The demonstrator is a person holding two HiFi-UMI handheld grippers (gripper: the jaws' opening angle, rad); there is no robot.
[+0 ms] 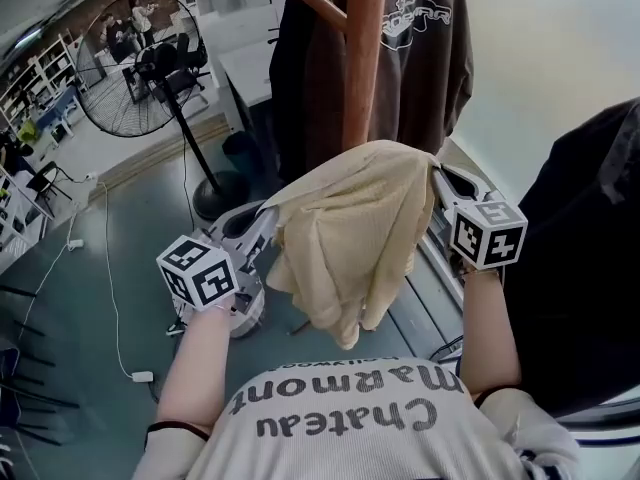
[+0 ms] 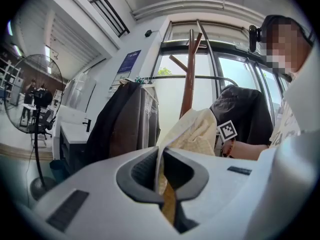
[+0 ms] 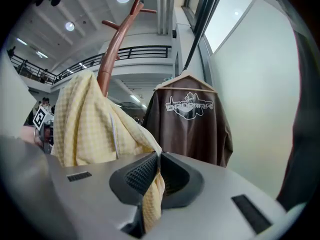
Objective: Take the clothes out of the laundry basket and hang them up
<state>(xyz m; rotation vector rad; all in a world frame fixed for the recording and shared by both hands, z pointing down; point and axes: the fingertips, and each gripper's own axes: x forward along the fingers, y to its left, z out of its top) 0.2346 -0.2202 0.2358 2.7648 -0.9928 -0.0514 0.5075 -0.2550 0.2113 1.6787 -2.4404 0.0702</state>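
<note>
In front of the coat stand [image 1: 364,58], which rises at twelve o'clock, a yellow garment [image 1: 350,238] hangs spread between both tools. The left tool [image 2: 161,171] is clamped tight on its nine o'clock edge and the right tool [image 3: 156,163] is pinched shut on its three o'clock edge. The hanging step appears to be in hand. The next move probably calls for lifting the cloth over one of the stand's slanted pegs before letting go. The fabric is soft and limp, with a fine checked weave. The stand is smooth, round, reddish wood. At one o'clock a brown jacket [image 1: 432,58] already hangs.
</note>
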